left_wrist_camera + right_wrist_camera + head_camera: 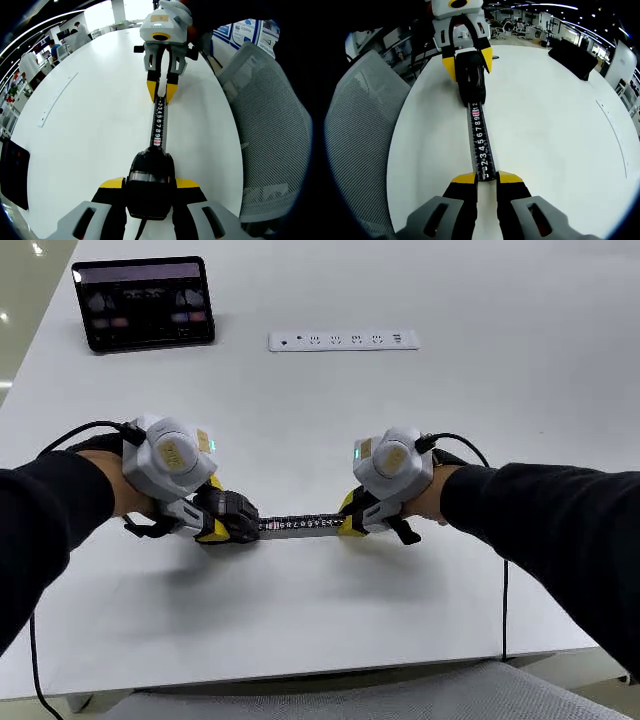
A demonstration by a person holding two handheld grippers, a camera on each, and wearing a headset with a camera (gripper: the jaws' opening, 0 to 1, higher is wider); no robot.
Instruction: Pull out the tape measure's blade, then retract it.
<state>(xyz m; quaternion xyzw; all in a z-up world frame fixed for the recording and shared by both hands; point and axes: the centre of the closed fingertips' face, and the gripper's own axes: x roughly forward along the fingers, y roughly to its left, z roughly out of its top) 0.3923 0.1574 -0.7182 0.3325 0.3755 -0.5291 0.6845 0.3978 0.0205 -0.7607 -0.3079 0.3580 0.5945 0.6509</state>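
While you hold both grippers low over the white table (300, 620), the grey mesh chair back (400, 695) sits nearest you at the bottom edge of the head view. Just above it, in the lower middle of that frame, your left gripper (215, 527) is clamped on the black tape measure case (233, 516), its yellow-tipped jaws pressed against either side of the body; in the left gripper view the case sits between them at bottom centre. From the mouth of the case the blade (300, 524) runs rightward across the frame, close over the tabletop, numbers facing up, only a short length drawn out. Your right gripper (352, 520) holds the blade's free end, jaws closed in on it from both sides; in the right gripper view the numbered strip starts between the yellow tips at the bottom and runs straight up to the case near top centre. The two grippers face each other, blade straight between them. Higher up, a white power strip (343, 340) lies flat at upper centre, and a dark tablet (143, 302) with a lit screen sits at upper left
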